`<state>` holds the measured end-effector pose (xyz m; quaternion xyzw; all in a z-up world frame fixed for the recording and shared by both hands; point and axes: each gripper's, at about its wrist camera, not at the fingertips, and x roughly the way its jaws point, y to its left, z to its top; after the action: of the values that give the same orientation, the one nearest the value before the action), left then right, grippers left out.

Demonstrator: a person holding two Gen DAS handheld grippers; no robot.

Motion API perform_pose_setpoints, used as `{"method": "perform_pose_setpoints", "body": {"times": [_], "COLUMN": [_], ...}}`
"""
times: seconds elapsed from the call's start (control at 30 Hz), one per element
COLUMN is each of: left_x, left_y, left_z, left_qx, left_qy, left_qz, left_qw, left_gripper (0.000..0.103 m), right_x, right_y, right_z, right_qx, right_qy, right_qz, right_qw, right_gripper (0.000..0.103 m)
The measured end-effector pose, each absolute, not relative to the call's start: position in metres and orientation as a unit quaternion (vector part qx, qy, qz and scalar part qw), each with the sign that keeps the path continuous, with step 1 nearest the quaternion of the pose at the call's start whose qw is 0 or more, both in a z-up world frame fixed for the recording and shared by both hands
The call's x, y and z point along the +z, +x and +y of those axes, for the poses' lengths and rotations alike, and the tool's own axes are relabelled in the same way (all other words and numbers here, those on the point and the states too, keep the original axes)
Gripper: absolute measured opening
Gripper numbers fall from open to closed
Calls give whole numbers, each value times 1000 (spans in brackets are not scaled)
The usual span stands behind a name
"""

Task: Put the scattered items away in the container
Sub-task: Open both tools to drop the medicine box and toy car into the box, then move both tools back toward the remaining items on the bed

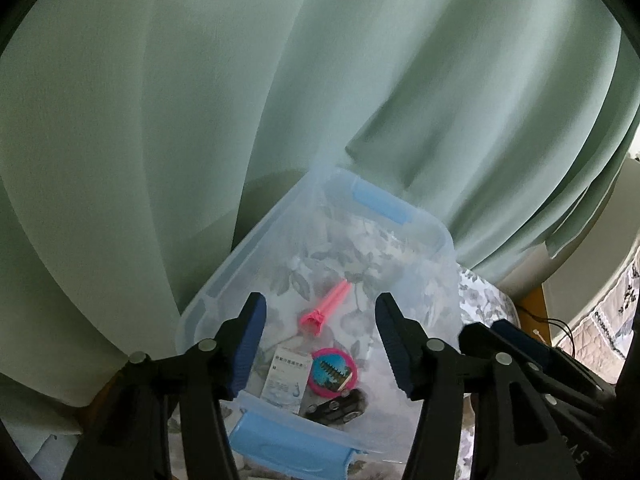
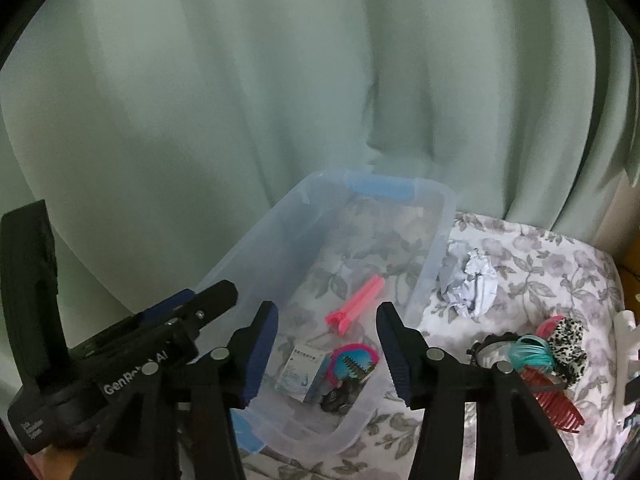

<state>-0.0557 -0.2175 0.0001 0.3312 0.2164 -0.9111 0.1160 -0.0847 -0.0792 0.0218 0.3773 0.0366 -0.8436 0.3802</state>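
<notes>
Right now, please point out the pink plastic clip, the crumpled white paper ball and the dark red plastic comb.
pink plastic clip (image 2: 355, 306), right wrist view, middle of its long body.
crumpled white paper ball (image 2: 470, 282), right wrist view, centre of the wad.
dark red plastic comb (image 2: 558, 402), right wrist view, on its teeth.

One container (image 2: 434, 216); four items inside; crumpled paper (image 2: 470, 280) and small pile (image 2: 538, 354) outside.

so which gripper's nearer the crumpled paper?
Right. The right gripper hangs over the bin's near end, beside the paper; the left gripper is further left.
</notes>
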Motion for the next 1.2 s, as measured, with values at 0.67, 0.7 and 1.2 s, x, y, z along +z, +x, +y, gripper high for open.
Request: {"method": "perform_pose_setpoints", "body": {"times": [0.67, 0.7, 1.2], "left_x": [75, 75, 66], "left_y": [-57, -59, -100], "left_z": [-113, -106, -23], "left_qx": [-941, -940, -931], "left_qy": [293, 296, 312], "left_qz": [170, 168, 174], "left_qw": [13, 6, -74], "left_gripper": [71, 72, 72], "right_x": [88, 90, 76], "right_y": [-84, -84, -100], "right_z": [45, 53, 147], "right_qx": [-891, -893, -906], "right_qy": [329, 325, 325], "right_qz": [-19, -20, -85], "right_qw": [312, 310, 256], "right_gripper": [61, 61, 63]}}
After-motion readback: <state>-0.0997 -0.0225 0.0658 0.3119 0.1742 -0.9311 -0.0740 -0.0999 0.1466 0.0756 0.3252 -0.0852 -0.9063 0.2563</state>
